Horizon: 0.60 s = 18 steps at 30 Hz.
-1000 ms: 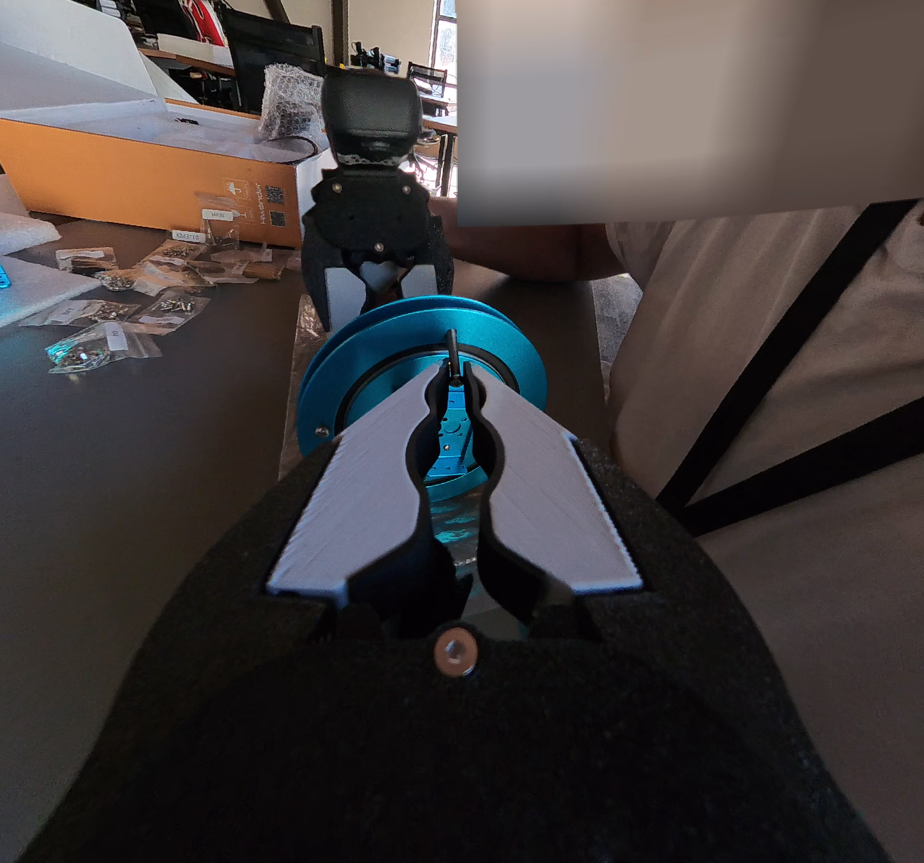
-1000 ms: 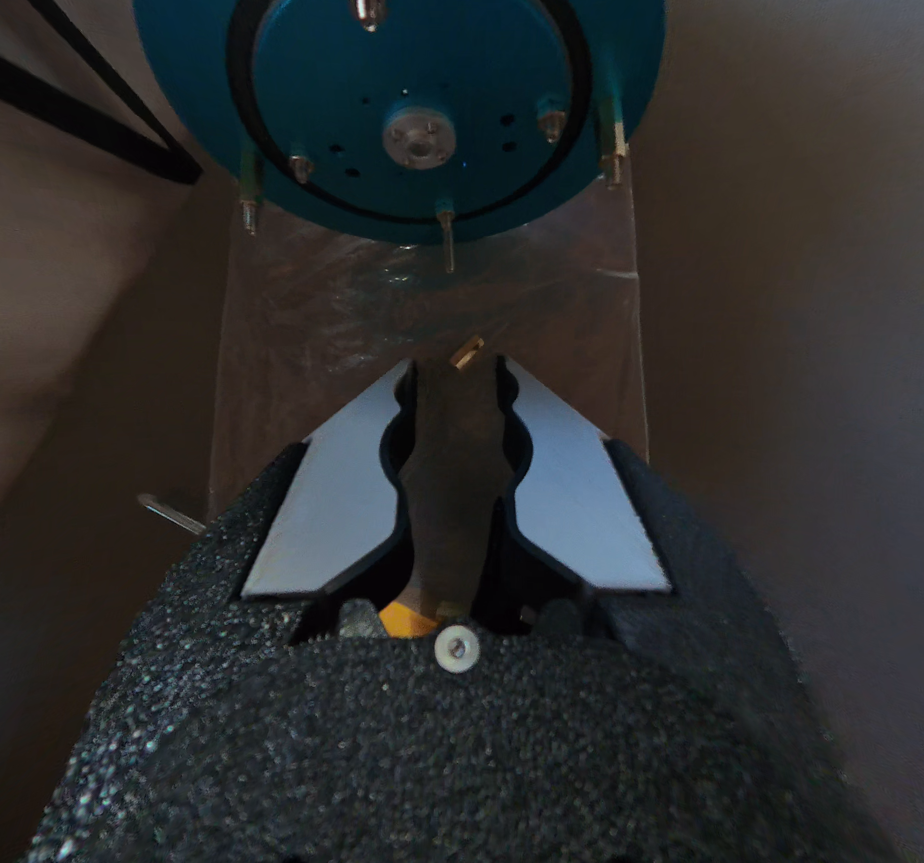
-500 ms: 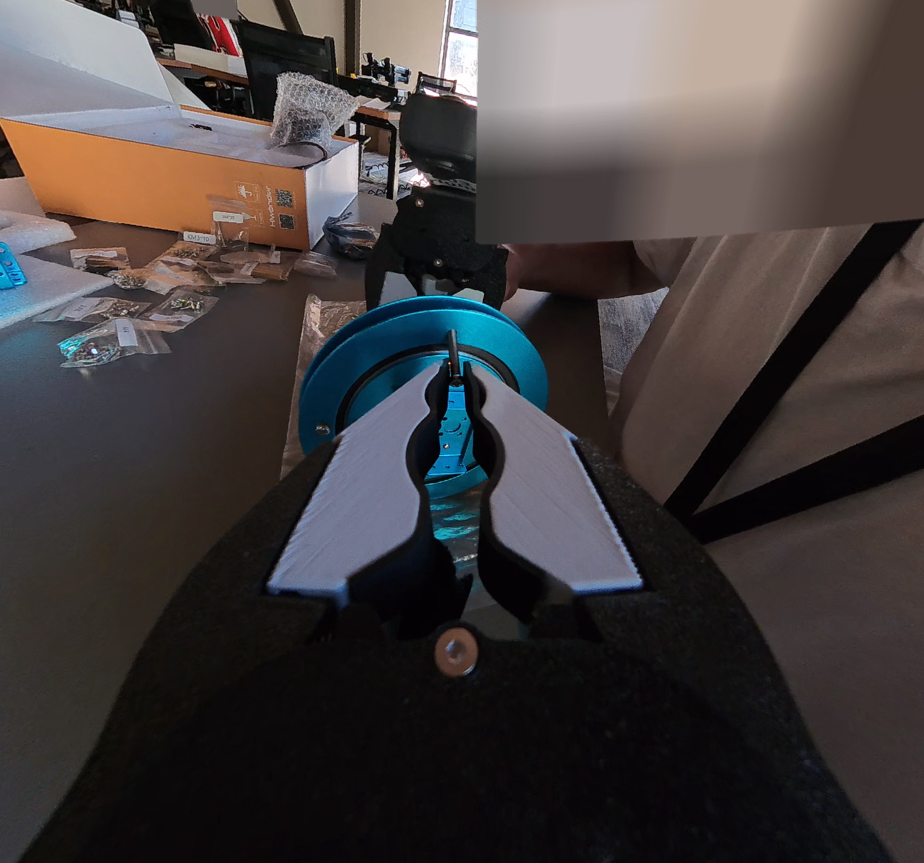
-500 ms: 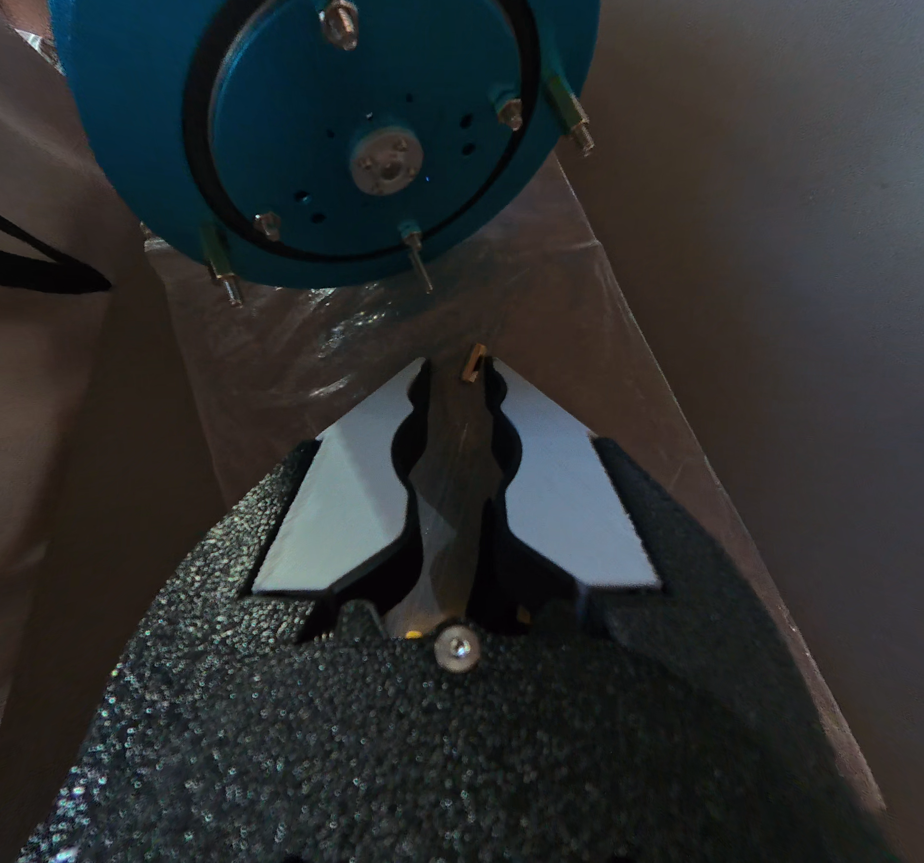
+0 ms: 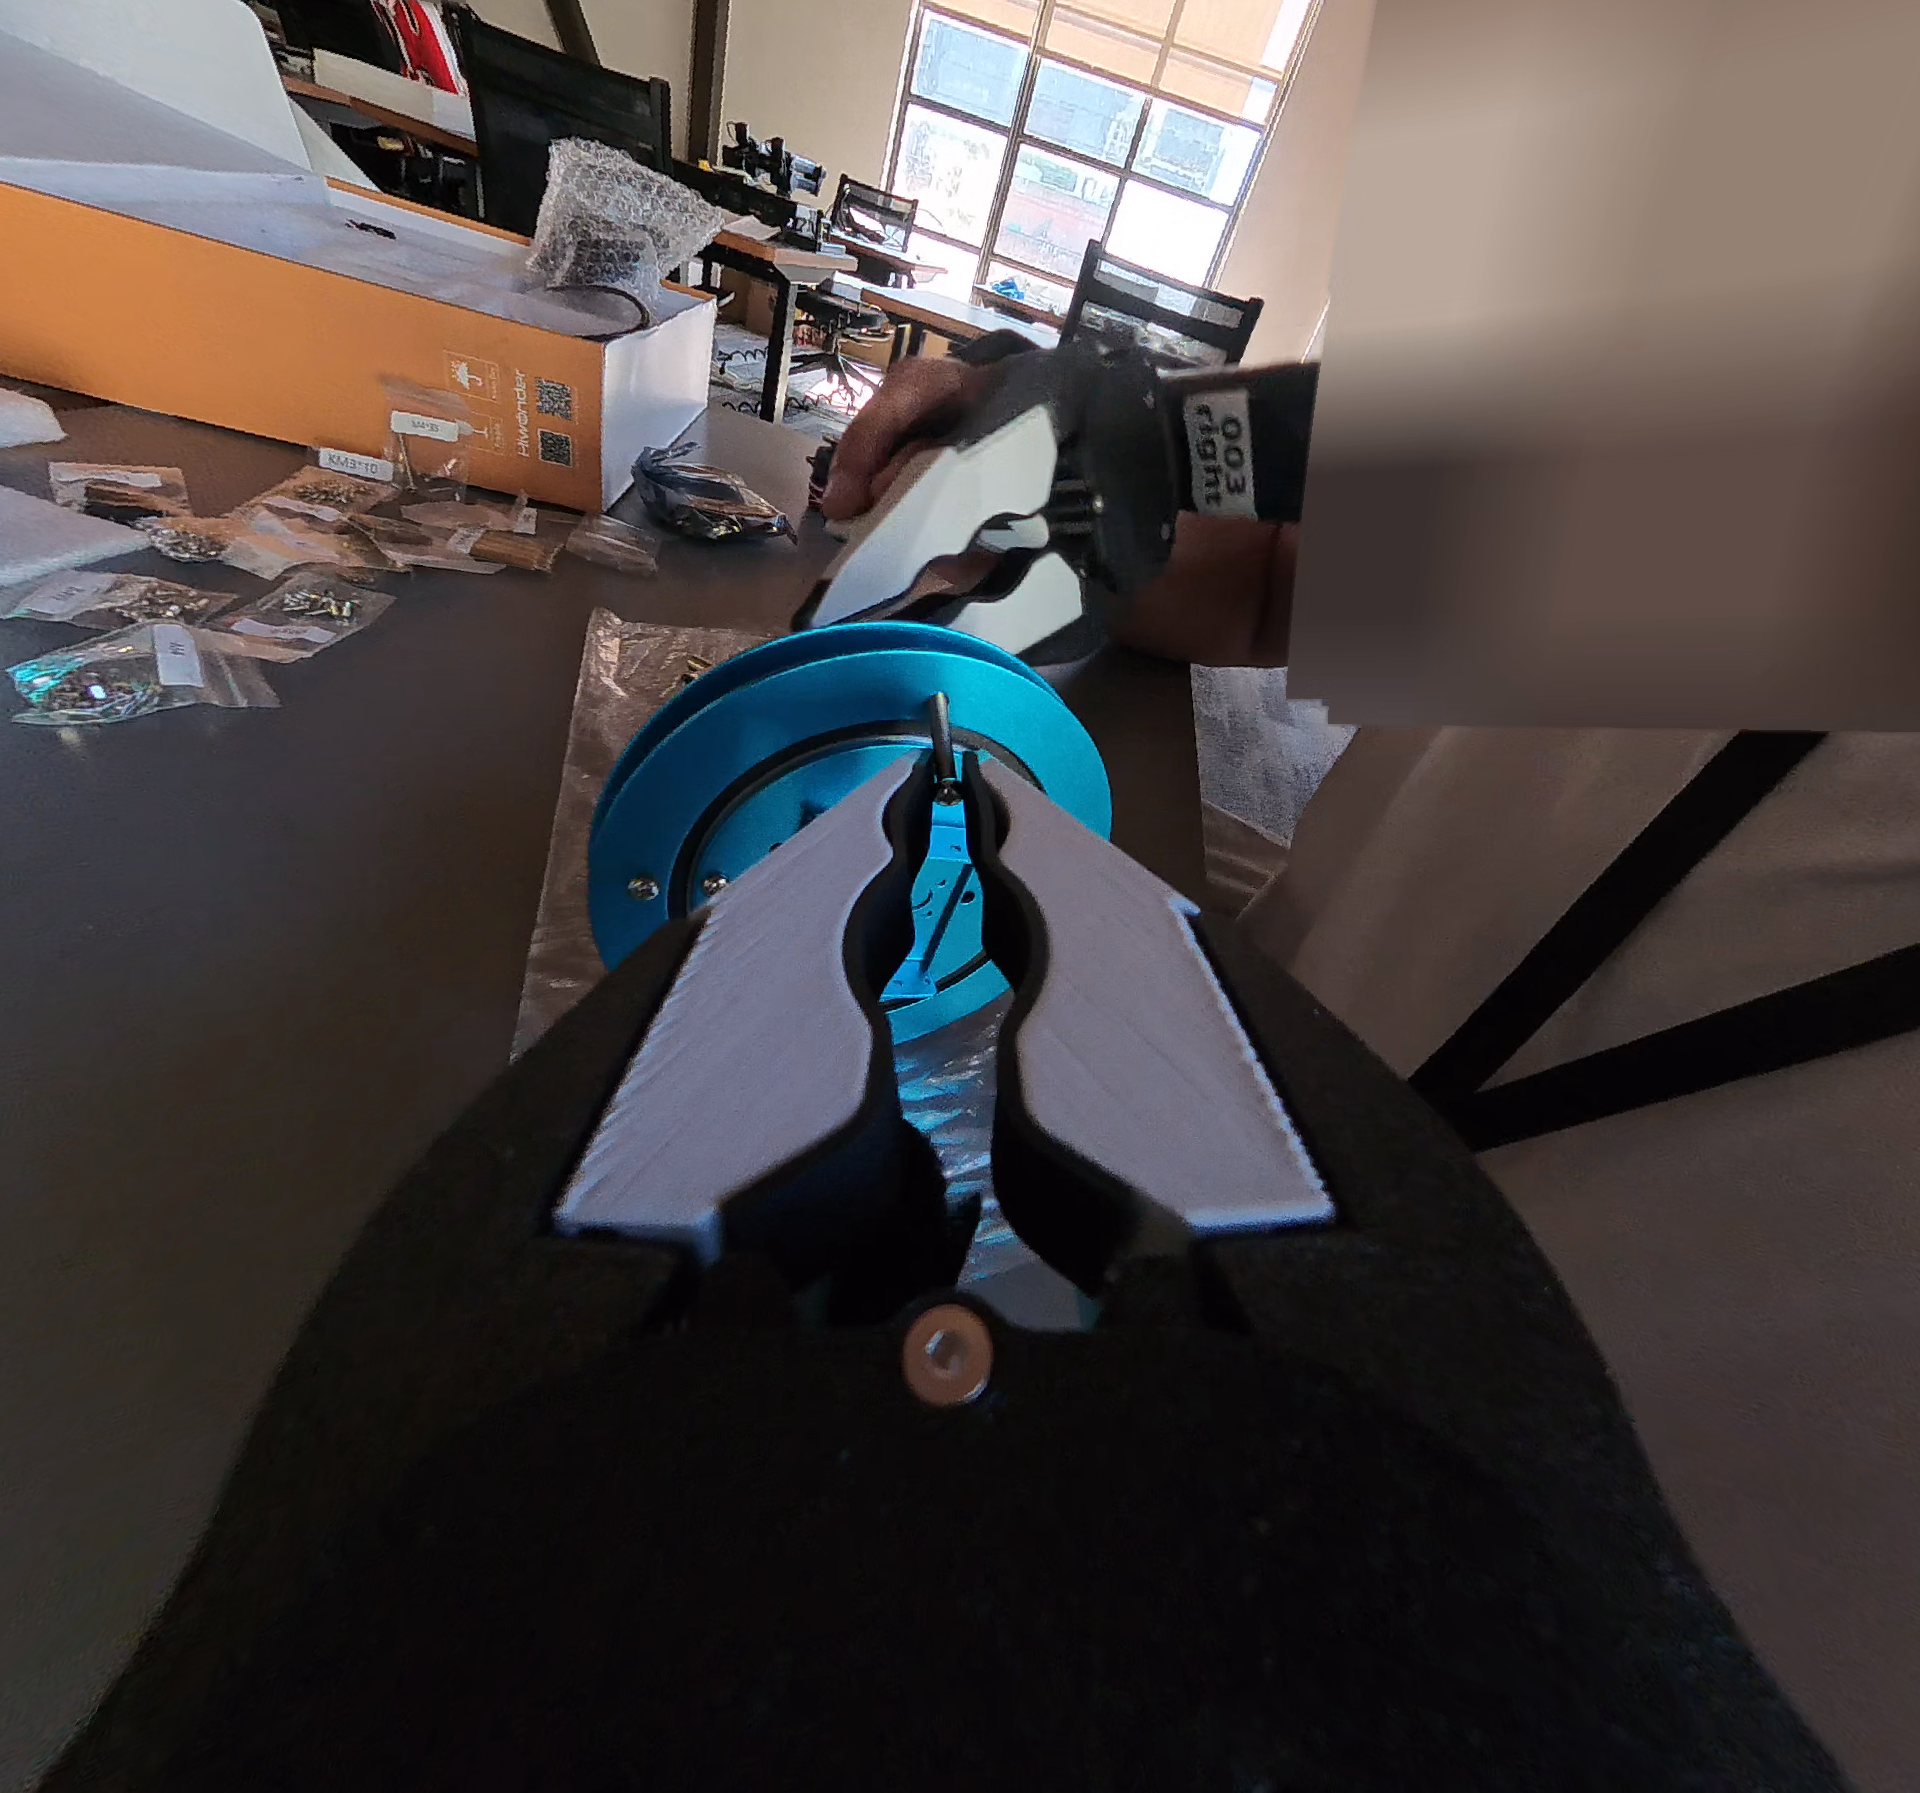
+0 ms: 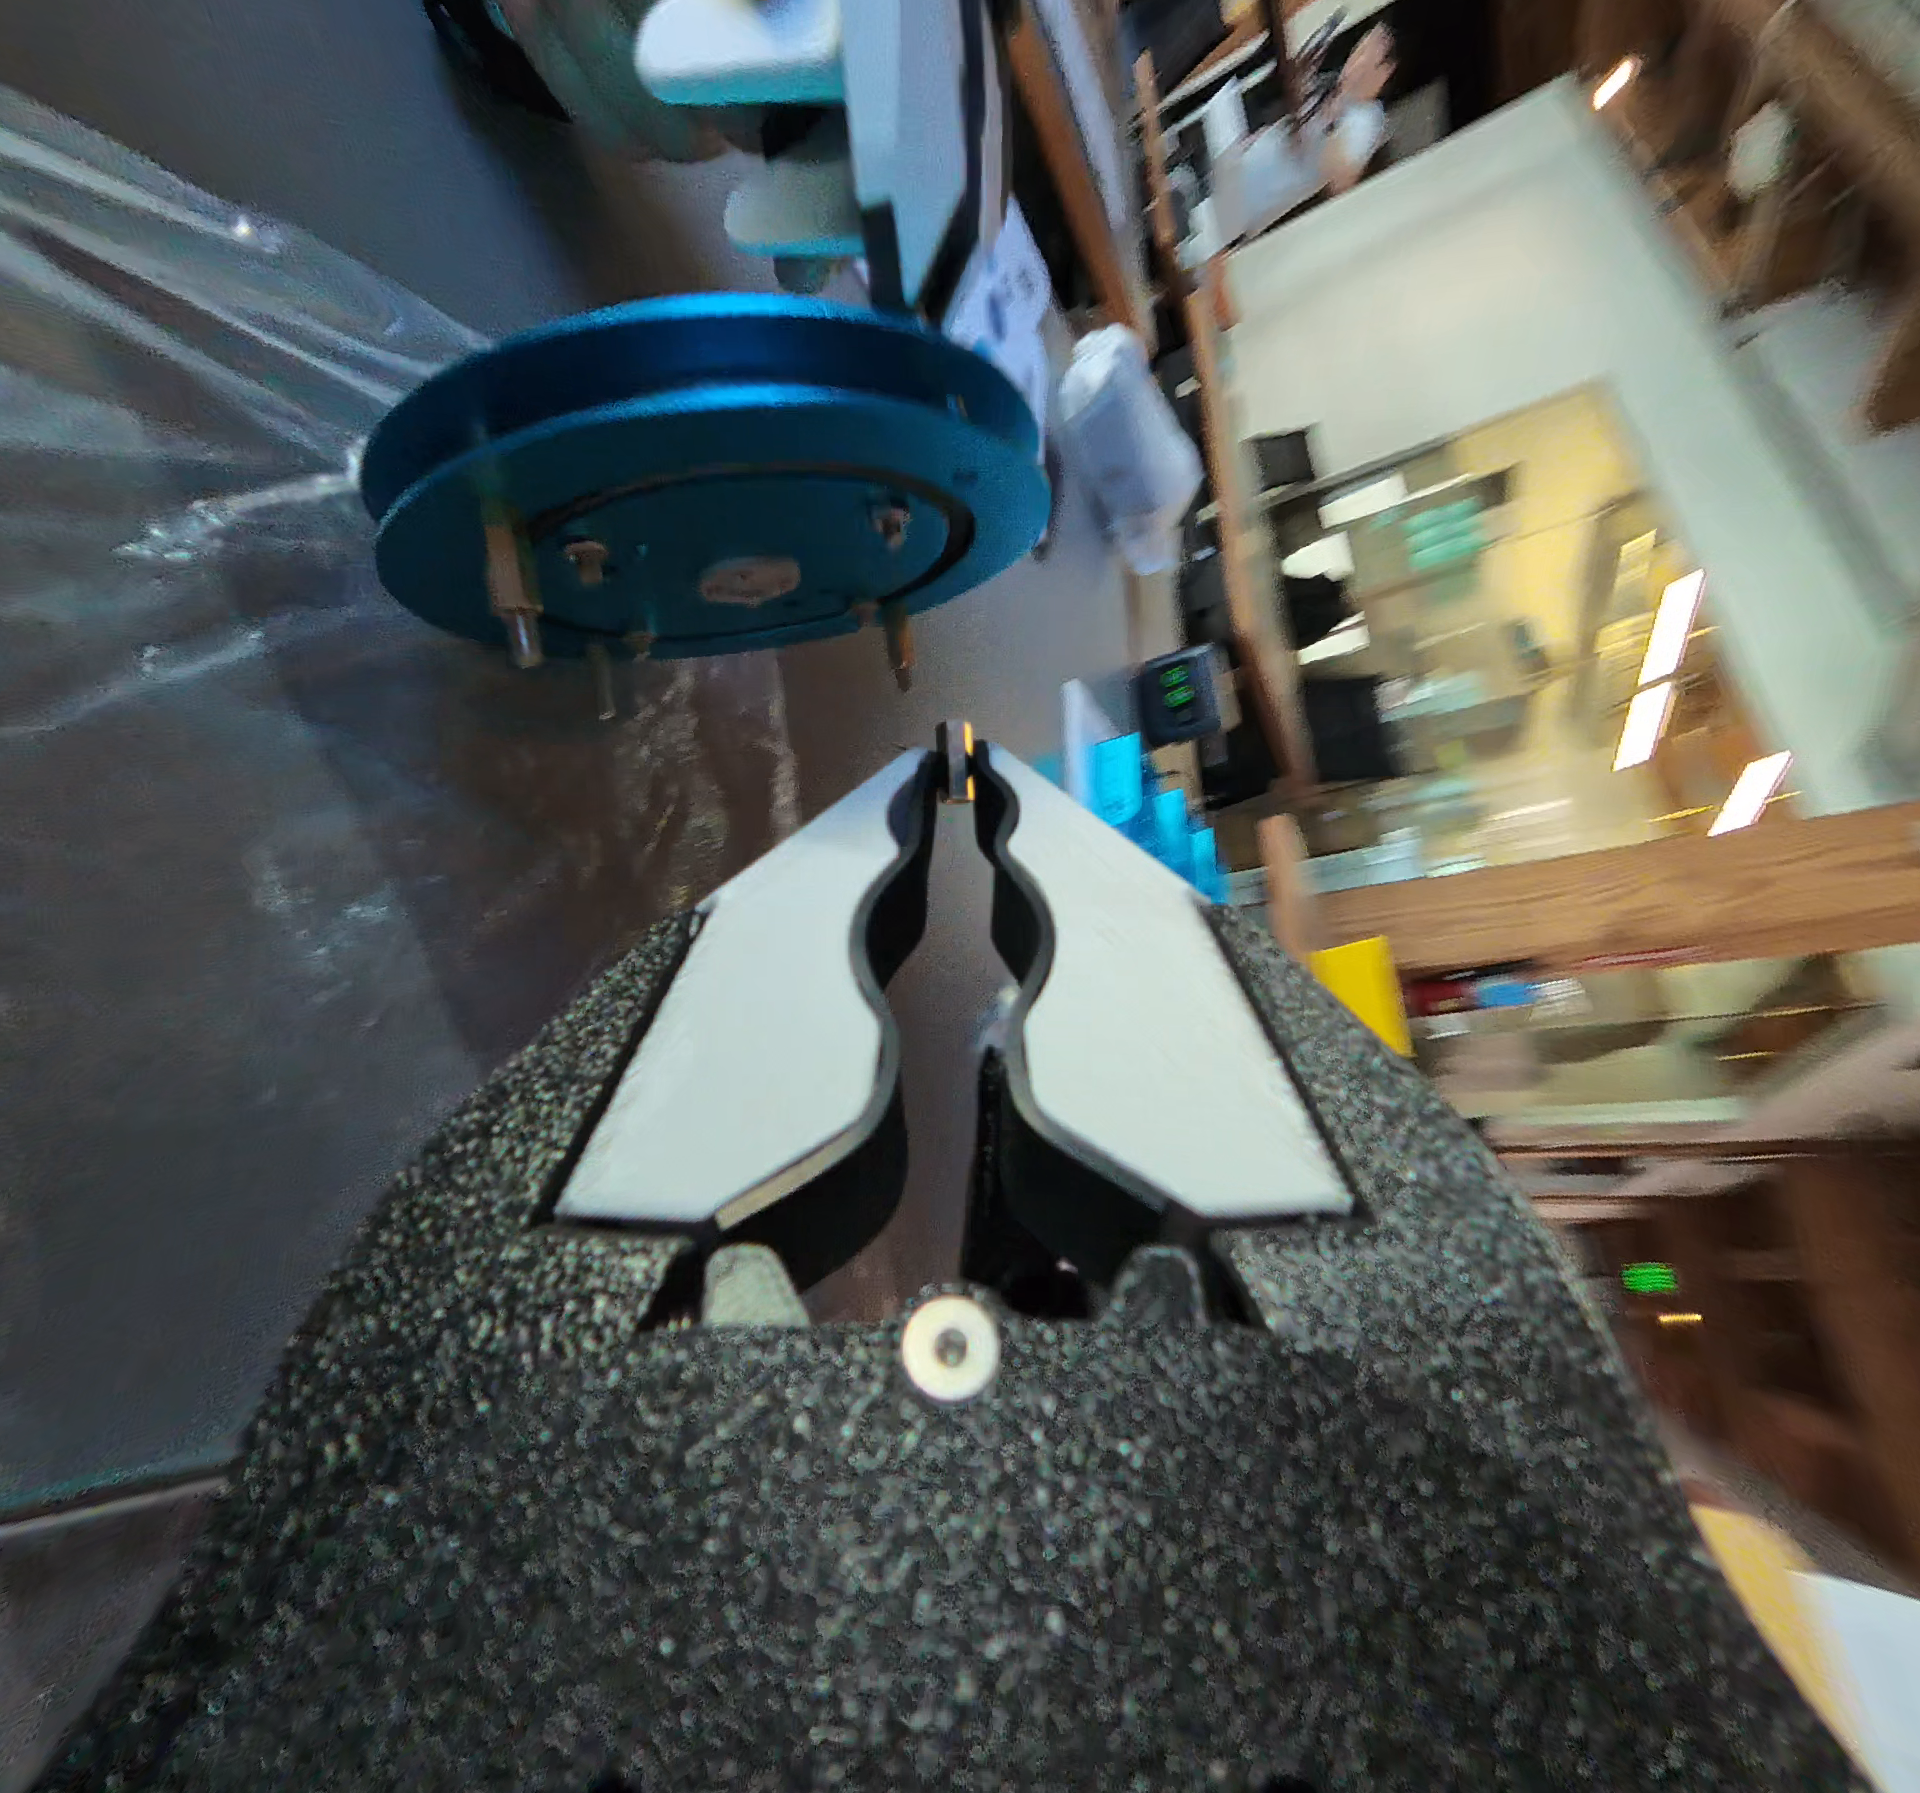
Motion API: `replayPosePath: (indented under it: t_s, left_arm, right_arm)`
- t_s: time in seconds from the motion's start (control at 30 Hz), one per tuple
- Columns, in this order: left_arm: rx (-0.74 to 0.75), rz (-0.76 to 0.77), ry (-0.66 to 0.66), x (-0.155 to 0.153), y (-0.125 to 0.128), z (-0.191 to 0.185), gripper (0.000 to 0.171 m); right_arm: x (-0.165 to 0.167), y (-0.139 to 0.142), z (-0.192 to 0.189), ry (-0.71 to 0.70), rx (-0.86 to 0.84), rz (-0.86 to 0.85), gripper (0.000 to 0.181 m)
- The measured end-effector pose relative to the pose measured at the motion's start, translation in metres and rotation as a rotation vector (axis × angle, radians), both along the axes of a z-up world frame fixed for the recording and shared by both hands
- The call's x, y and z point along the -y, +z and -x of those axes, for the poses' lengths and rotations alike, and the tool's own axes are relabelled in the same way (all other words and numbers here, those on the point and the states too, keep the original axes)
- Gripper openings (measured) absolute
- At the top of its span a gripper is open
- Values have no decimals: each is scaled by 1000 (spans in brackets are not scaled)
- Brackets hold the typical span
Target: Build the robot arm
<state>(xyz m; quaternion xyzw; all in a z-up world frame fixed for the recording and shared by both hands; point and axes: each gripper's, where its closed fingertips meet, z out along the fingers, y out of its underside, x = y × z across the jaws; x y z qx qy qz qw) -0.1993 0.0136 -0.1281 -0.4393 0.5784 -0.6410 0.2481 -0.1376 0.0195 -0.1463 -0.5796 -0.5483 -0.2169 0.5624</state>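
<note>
Left gripper [image 5: 943, 775] clamped on a dark screw [image 5: 940, 741] of the blue disc assembly [image 5: 727, 767] — over clear plastic bag [image 5: 613, 694]. Right gripper [image 6: 954, 767] pinches a small brass standoff [image 6: 954, 758] — just beside the disc.

Blue metal disc assembly [image 5: 847, 704] held on edge above clear plastic bag [image 5: 597, 694].
Pinched at a small dark screw [image 5: 940, 746] on its hub by left gripper [image 5: 945, 772]; brass standoff [image 6: 953, 758] clamped in right gripper [image 6: 953, 767], just beside the disc's stud-bearing face.
</note>
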Motion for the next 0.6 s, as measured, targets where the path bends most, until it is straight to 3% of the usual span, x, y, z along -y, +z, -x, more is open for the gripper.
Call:
replayPosePath:
  t_s: [0.07,0.13,0.33,0.6]
  left_arm:
    - [-21,19,-14,3,0,-1,4]
    - [-64,48,-10,6,1,-3,4]
    - [-180,56,79,5,-1,-2,4]
    - [-311,-78,64,4,1,8,4]
  right_arm:
    - [4,7,10,21,108,-137,5]
    - [6,-1,19,17,181,-150,5]
    - [18,15,41,28,130,-159,5]
    - [15,20,51,22,202,-200,4]
